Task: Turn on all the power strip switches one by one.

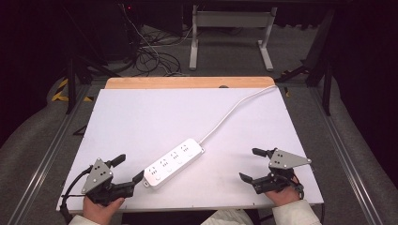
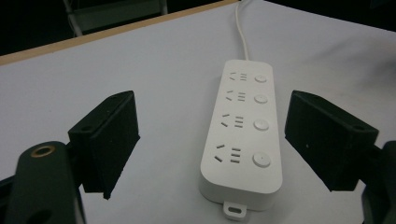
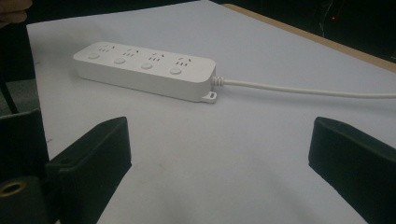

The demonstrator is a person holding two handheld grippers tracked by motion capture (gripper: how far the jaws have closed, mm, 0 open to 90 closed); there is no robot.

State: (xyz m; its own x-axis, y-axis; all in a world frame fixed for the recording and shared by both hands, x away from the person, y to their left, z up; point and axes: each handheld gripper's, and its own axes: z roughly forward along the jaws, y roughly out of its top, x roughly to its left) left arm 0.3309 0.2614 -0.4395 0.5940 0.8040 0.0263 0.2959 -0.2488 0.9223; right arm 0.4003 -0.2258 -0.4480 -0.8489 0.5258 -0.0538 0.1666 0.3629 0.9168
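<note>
High view: both grippers wait near the power strip, which lies in the middle of the table.
Left gripper at 7 o'clock and right gripper at 4 o'clock both stand wide open, holding nothing. I think reaching is just starting; next, the left gripper must slide its jaws around the strip's near end.

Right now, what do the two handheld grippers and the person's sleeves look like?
Both are black two-jaw tools. The left gripper and the right gripper each carry a grey three-cornered plate dotted with small holes, and a black cable trails from the left one. The jaws are blocky and matt black. A brass-coloured ring sits on the left body. The sleeves are whitish.
</note>
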